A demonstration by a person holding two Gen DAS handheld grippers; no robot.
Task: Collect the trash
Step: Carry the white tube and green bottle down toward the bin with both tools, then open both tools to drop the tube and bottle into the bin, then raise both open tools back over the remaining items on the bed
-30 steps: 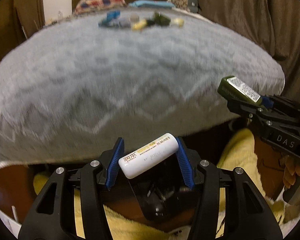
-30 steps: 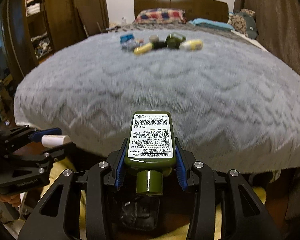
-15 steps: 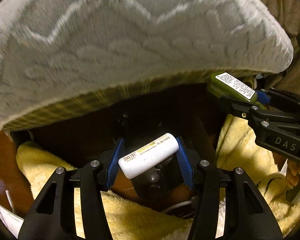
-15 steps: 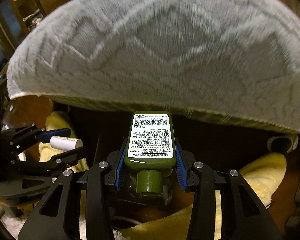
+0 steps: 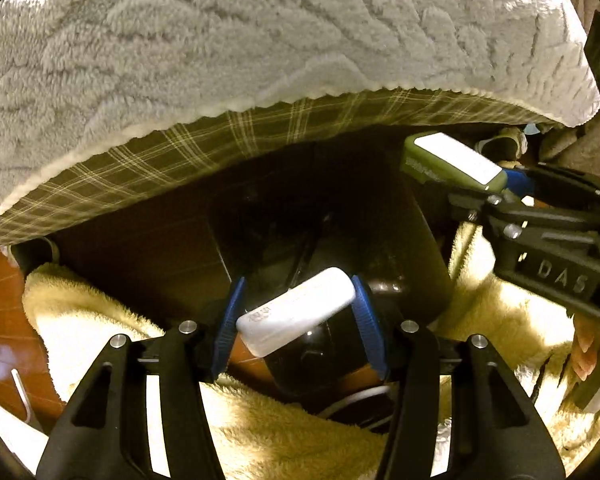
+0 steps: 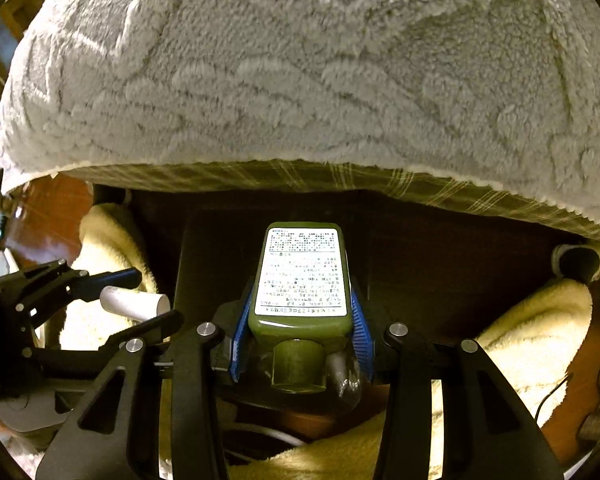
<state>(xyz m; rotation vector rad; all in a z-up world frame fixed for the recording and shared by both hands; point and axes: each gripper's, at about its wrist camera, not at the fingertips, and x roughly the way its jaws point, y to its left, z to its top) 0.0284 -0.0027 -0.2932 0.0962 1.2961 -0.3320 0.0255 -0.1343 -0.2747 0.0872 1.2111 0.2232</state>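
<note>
Drop-off step: your left claw (image 5: 296, 314) grips white tube (image 5: 296, 316), right claw (image 6: 298, 330) grips green bottle (image 6: 300, 280); both hang over dark bin (image 5: 340, 248). Next: you open claws.

Both wrist views look forward and downward, close under the grey fleece blanket (image 5: 260, 40) (image 6: 300, 72) edge. They share the dark bin (image 5: 340, 216) (image 6: 440, 264), each glimpsing the other tool.

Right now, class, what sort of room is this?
Probably a bedroom: a fluffy grey blanket overhangs a plaid sheet, with a yellow fleece rug on the wooden floor.
</note>
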